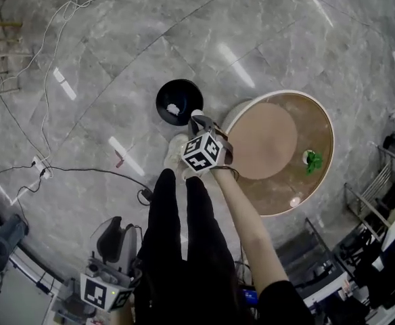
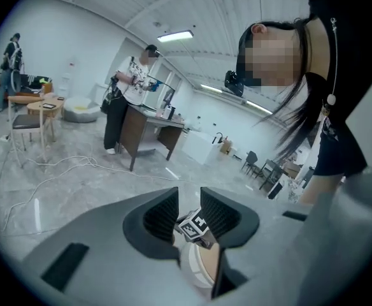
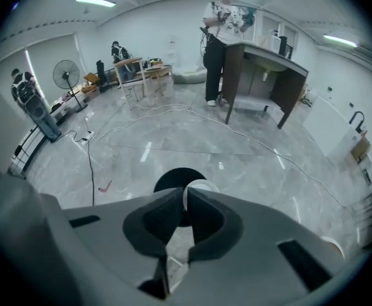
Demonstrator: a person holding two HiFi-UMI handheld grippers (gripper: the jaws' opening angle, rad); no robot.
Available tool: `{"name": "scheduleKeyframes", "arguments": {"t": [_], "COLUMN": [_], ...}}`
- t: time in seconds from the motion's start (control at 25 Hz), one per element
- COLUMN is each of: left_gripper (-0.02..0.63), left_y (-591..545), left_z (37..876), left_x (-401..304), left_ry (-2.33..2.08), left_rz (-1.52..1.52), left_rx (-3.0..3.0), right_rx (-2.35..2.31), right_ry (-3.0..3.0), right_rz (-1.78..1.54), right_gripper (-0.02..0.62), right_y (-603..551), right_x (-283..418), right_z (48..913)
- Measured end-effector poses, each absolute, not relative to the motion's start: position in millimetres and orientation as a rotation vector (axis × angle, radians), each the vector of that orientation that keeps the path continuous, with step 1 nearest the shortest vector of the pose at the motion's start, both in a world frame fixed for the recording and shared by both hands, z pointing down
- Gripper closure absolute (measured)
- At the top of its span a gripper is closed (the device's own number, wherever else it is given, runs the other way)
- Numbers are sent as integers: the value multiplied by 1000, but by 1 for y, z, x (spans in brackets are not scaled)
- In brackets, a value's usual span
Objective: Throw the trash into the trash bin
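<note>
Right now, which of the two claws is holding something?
The right claw: it is shut on the rim of a white cup, near the black bin. The left claw stands open, with nothing held.

Grey marble floor [image 1: 116, 59]: black trash bin [image 1: 184, 90], white cables [image 1: 45, 53], round table [image 1: 279, 181] just beside bin; green item [image 1: 312, 161] on table.
</note>
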State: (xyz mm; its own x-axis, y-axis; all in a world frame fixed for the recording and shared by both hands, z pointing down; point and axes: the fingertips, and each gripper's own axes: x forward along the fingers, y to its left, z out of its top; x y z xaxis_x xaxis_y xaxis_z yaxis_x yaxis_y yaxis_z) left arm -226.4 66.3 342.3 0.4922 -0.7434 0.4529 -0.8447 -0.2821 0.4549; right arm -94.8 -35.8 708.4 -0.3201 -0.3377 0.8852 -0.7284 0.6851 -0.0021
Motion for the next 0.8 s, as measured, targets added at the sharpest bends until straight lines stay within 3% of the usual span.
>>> {"name": "scheduleKeyframes", "arguments": {"t": [0.36,0.6,0.72,0.8], "left_gripper": [497,497,497,497], "left_y": [88,85,97,100], "left_z": [347,348,357,358], "left_x": [-279,-289,-293,-293], "left_ry": [-1438,-1453,-1444,-1433], "left_rz": [145,105,164,183], "left_rx": [1981,1967,1975,1979], "right_rx": [649,640,625,633], "right_ry": [-1970,-1960,-1965,-1963], "right_rz": [440,449,465,461], "right_gripper": [571,568,511,512], "right_y": [-11,-8,-7,-7], "right_x": [-183,-189,-191,-190], "right_z": [718,728,730,729]}}
